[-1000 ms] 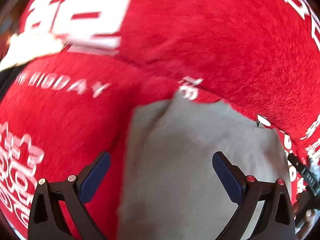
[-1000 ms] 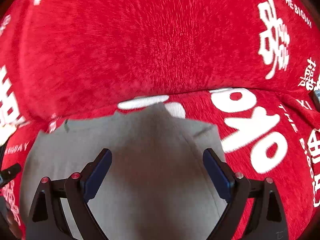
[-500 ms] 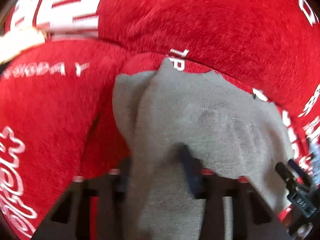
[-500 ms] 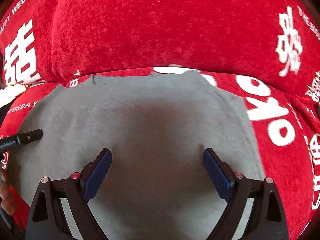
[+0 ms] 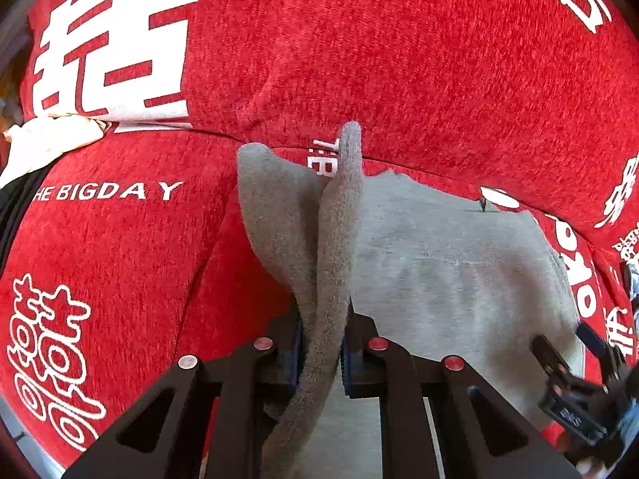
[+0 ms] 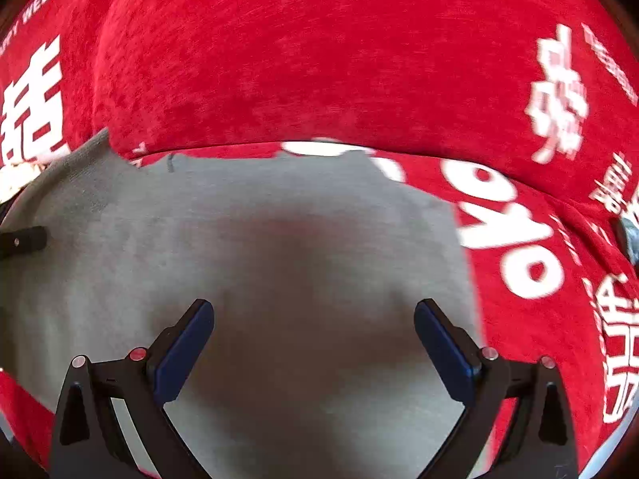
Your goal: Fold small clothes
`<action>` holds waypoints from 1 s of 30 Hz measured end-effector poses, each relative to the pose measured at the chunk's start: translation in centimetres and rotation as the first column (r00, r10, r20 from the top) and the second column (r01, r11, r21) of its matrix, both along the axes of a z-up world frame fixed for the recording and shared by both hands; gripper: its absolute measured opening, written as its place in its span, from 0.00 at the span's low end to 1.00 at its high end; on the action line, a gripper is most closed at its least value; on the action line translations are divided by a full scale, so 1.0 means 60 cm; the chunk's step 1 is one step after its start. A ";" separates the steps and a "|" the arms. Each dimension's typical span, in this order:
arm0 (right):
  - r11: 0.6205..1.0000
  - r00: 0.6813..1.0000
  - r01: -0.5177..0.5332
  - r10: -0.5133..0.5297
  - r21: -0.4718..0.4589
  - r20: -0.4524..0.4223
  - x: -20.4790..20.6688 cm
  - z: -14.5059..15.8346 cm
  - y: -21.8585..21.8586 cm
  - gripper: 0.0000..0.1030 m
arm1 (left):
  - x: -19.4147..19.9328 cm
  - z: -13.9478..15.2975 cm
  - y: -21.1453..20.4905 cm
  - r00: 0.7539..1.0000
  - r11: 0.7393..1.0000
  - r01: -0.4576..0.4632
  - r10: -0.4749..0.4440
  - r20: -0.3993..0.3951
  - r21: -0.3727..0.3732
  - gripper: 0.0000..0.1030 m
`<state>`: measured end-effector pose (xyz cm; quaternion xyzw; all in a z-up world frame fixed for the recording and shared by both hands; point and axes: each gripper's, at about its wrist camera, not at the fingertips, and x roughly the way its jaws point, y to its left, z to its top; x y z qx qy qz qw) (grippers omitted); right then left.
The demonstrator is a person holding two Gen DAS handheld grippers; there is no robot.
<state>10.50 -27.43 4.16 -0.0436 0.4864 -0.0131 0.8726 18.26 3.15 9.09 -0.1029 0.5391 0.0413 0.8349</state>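
Fuzzy grey cloth [image 5: 331, 263] pinched in left tongs [image 5: 321, 353], w/ ridged fold

It looked like a home: a plush red cover [image 5: 399, 60] printed with white wedding characters and "THE BIGDAY" lay over cushions, a pale cloth [image 5: 44, 147] bunched at nine o'clock.

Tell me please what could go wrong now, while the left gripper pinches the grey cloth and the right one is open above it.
1. The left gripper is shut on only a narrow ridge of the grey cloth; the fabric may slip out when lifted.
2. The right gripper is open and holds nothing, so the far side may drag across the fuzzy red cover and the fold may come out crooked.
3. The lifted edge already curls and could crease.
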 end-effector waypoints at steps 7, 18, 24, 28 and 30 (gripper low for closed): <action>0.999 0.999 0.038 -0.039 0.031 0.034 -0.052 0.029 -0.103 0.98 | 0.021 0.037 -0.070 0.998 0.997 -0.024 0.029 -0.058 0.073 0.12; 0.981 0.987 0.115 -0.130 0.158 0.093 -0.097 0.048 -0.246 0.98 | 0.043 0.136 -0.335 0.994 0.993 0.106 -0.104 -0.041 0.049 0.12; 0.955 0.975 0.196 -0.214 0.222 0.061 -0.111 0.017 -0.316 0.98 | 0.070 0.036 -0.512 0.966 0.968 0.224 -0.206 -0.156 0.108 0.12; 0.941 0.969 0.230 -0.245 0.249 0.030 -0.120 -0.006 -0.341 0.98 | 0.075 -0.047 -0.561 0.957 0.952 0.237 -0.193 -0.217 0.196 0.12; 0.938 0.969 0.233 -0.247 0.255 0.023 -0.124 -0.013 -0.347 0.98 | 0.069 -0.045 -0.581 0.960 0.934 0.254 -0.211 -0.186 0.253 0.13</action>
